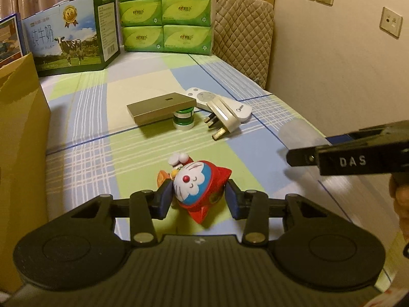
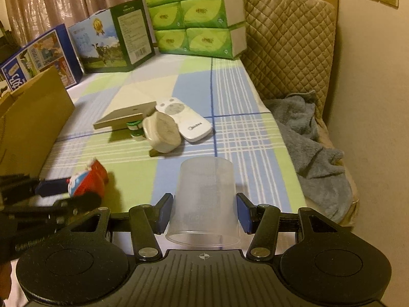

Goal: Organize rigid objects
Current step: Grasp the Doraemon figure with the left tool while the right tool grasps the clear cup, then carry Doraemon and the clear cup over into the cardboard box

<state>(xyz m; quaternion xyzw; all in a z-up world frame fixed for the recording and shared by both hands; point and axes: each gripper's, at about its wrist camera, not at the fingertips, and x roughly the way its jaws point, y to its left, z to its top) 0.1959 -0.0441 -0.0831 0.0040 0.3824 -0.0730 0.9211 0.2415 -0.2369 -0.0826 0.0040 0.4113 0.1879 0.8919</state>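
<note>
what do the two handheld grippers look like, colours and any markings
Both the left gripper and the right gripper are matte black with ribbed bodies, two round discs, silver rivets on linkage bars and dark blue pads on the fingers. The right one carries white "DAS" lettering on its side.

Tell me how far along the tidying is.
Nothing looks put away yet. The left tongs grip the red toy; the right tongs grip the clear cup. The flat box, green jar, plug and remote still lie on the bed.
</note>
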